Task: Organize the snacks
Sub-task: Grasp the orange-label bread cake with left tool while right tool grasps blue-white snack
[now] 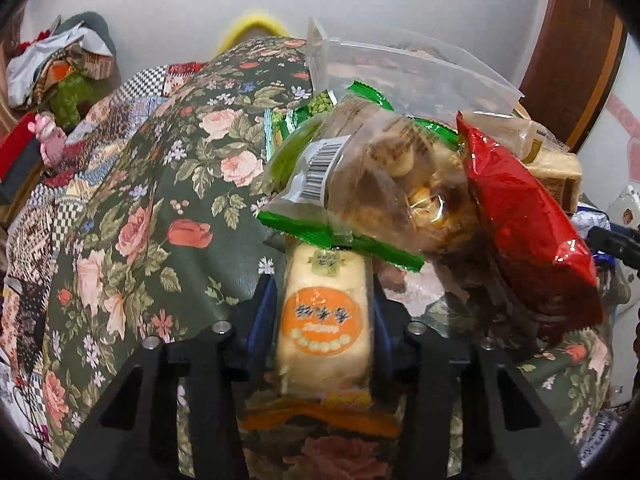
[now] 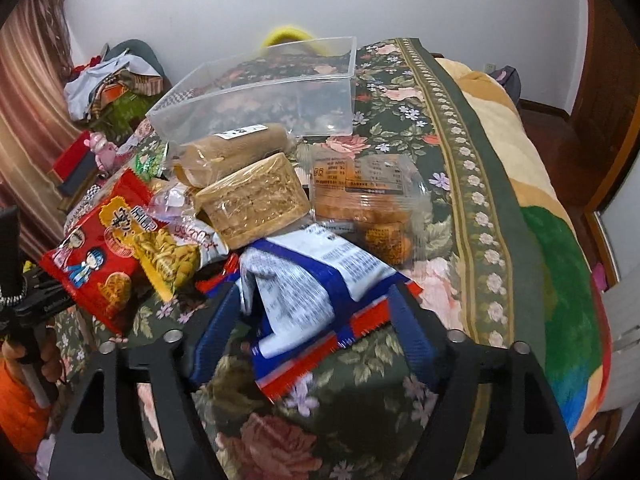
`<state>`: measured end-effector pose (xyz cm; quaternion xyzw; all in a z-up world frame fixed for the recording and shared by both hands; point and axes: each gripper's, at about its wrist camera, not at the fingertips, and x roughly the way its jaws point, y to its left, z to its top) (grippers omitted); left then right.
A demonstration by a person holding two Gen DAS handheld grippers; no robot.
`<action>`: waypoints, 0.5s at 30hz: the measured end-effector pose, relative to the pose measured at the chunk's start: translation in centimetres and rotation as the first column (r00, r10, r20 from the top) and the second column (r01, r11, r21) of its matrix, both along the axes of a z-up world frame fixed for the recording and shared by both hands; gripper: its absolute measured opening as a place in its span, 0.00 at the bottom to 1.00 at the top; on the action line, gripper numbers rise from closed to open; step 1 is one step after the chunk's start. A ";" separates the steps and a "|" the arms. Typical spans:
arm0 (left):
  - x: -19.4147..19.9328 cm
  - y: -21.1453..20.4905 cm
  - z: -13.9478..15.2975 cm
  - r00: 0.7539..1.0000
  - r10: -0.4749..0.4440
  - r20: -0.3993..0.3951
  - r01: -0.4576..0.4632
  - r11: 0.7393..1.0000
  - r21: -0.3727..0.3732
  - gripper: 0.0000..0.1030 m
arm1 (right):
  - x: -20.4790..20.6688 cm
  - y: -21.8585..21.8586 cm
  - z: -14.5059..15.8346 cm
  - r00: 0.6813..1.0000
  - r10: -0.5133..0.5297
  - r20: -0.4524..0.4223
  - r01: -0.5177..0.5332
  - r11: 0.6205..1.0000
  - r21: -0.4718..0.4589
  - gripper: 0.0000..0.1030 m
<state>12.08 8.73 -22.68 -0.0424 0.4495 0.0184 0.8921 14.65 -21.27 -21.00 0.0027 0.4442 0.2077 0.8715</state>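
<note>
On the floral bedspread (image 1: pixel 152 208) lies a heap of snacks. My left gripper (image 1: pixel 323 286) is shut on a pale cake pack with an orange label (image 1: pixel 325 320), its blue fingers (image 1: pixel 264 320) pressed against both long sides. Just beyond it are green packs (image 1: pixel 296 226), a clear bag of pastries (image 1: pixel 400 184) and a red bag (image 1: pixel 528 232). My right gripper (image 2: pixel 314 294) stands open around a blue-and-white snack bag (image 2: pixel 304 280); its pads are beside the bag, not squeezing it. A clear plastic box (image 2: pixel 256 92) stands empty behind the heap.
Near the right gripper lie a tan biscuit block (image 2: pixel 256 204), a wrapped roll cake (image 2: pixel 236 148), an orange pastry pack (image 2: pixel 368 200) and a red cartoon bag (image 2: pixel 100 264). Clothes (image 2: pixel 108 84) pile up at the far left. A rolled blanket (image 2: pixel 552 240) runs along the right.
</note>
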 end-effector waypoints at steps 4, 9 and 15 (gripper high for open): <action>0.1 -0.1 0.0 1.000 -0.006 0.009 0.006 1.000 0.015 0.34 | 0.6 0.6 -0.2 1.000 0.005 0.019 -0.004 1.000 -0.026 0.82; -0.4 -0.8 0.3 1.000 -0.024 0.016 0.023 0.999 0.047 0.33 | 1.3 1.0 -0.6 1.000 0.024 0.015 -0.024 0.999 -0.031 0.85; -1.0 -0.9 1.2 0.999 -0.026 0.033 0.025 0.999 0.042 0.33 | 1.7 1.1 -0.8 0.999 0.035 -0.007 -0.035 0.999 -0.025 0.87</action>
